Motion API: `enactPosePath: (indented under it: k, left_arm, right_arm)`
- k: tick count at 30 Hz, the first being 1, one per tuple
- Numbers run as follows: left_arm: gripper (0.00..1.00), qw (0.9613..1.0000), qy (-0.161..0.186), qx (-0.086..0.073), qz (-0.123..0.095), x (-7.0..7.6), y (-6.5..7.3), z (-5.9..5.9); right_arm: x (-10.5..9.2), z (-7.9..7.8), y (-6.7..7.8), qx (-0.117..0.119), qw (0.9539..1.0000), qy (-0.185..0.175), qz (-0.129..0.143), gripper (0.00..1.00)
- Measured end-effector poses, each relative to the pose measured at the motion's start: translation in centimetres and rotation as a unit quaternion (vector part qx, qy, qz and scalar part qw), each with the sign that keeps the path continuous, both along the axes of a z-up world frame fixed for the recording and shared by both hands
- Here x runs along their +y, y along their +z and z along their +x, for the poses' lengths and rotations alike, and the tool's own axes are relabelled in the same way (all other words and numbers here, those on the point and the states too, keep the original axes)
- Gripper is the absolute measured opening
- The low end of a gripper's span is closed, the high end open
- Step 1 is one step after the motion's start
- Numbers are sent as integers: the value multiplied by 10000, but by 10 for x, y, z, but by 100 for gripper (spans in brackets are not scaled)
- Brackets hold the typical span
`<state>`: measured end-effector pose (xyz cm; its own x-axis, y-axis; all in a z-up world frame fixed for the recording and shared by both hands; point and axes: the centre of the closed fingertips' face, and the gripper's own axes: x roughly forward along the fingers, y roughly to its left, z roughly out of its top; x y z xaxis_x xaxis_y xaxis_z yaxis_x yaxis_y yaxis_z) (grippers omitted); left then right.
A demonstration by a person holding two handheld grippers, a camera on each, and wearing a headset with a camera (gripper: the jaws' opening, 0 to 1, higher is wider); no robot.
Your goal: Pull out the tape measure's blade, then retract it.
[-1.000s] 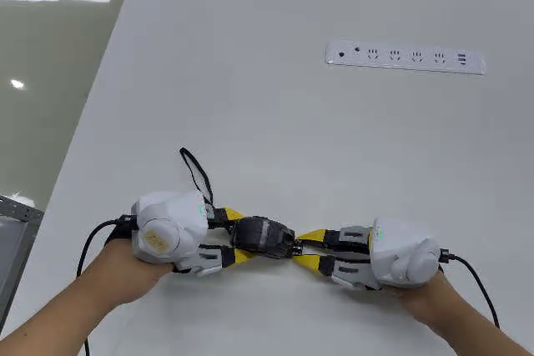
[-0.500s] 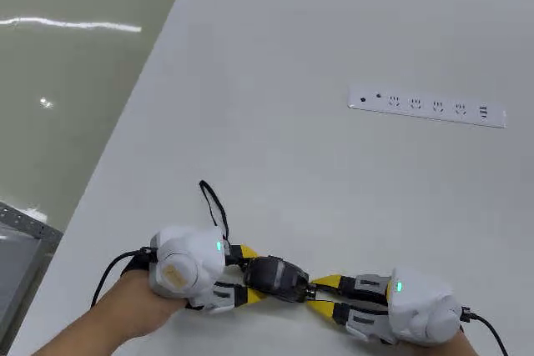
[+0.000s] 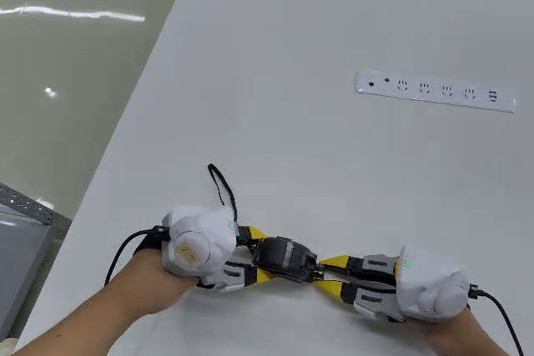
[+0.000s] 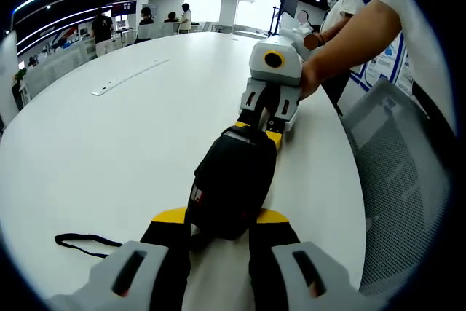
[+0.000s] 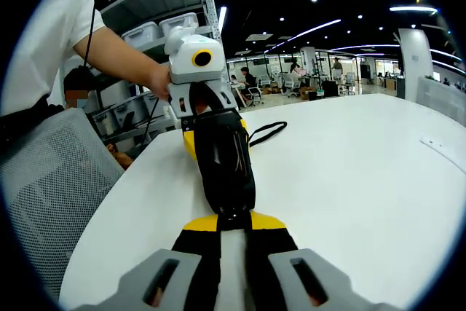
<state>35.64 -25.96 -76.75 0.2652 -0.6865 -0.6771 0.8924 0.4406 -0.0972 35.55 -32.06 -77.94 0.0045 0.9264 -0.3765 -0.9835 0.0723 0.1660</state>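
Near edge of the counter (image 3: pixel 334 164): the tape measure (image 3: pixel 285 258) is held at both ends, its body clamped in the left gripper's (image 3: pixel 259 254) jaws and its right end pinched by the right gripper's (image 3: pixel 329 274) jaws. No blade is seen drawn out, so pull-out and retraction are judged not yet done. Farther off: strap (image 3: pixel 224 185), power strip (image 3: pixel 435 91).

We're in a big open-plan office or lab: past the right gripper (image 5: pixel 234 220) run ceiling light strips (image 5: pixel 320 28), distant desks with people (image 5: pixel 251 79) and metal shelving (image 5: pixel 208 1) holding plastic bins (image 5: pixel 143 33); beyond the left gripper (image 4: pixel 222 216) a power strip (image 4: pixel 131 78) lies on the long white table (image 4: pixel 109 143)
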Motion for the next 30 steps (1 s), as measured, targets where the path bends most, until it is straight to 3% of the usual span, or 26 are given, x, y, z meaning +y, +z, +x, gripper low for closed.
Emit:
enactPosePath:
  k: [30]
  left_arm:
    - [26, 10000, -12, 6, 59, 0, 0, 0]
  right_arm:
    - [-10, 0, 0, 56, 10000, 51, -46, 10]
